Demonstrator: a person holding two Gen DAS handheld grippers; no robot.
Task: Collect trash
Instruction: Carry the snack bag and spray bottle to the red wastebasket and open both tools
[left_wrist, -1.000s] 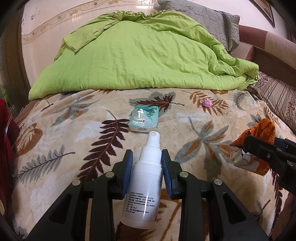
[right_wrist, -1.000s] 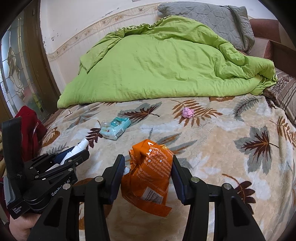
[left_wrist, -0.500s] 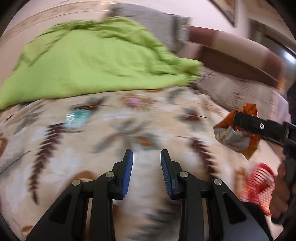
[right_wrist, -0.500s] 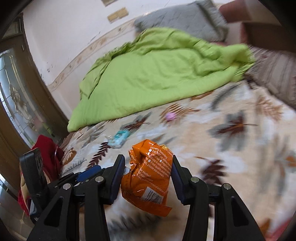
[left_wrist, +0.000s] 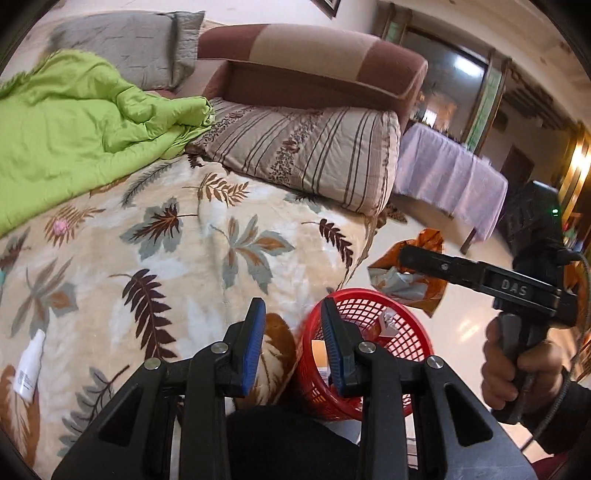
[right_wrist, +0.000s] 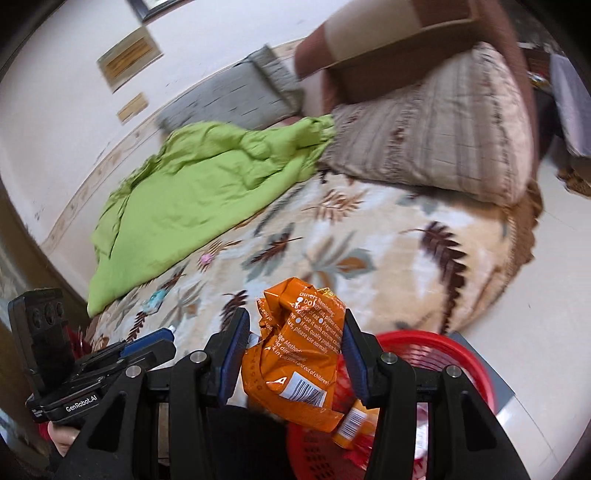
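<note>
A: Where is the orange wrapper being carried, relative to the red basket?

B: The wrapper is being held clamped between the pads of the right hand-held gripper, crumpled, with its long axis running roughly along the fingers. The basket is being seen just beyond and below the right hand-held gripper, toward the lower right of the right wrist view, on the floor beside the bed. Part of the wrapper's lower edge is already being seen in front of the basket's rim.

A: And from the other side?

B: In the left wrist view the wrapper is being shown hanging just above and behind the far rim of the basket, so a short drop is judged to be what is called for, once the wrapper is brought fully over the opening.

A: What is being done with the left hand-held gripper?

B: Nothing is being held by it; its jaws are being kept narrow, with only bed and basket seen through the gap. It is also close to the basket, but the right one is the one loaded.

A: Is other trash being left behind?

B: A white spray bottle is lying on the bed, well apart from both hand-held grippers, and a small pink scrap is lying farther up, near the green quilt.
</note>
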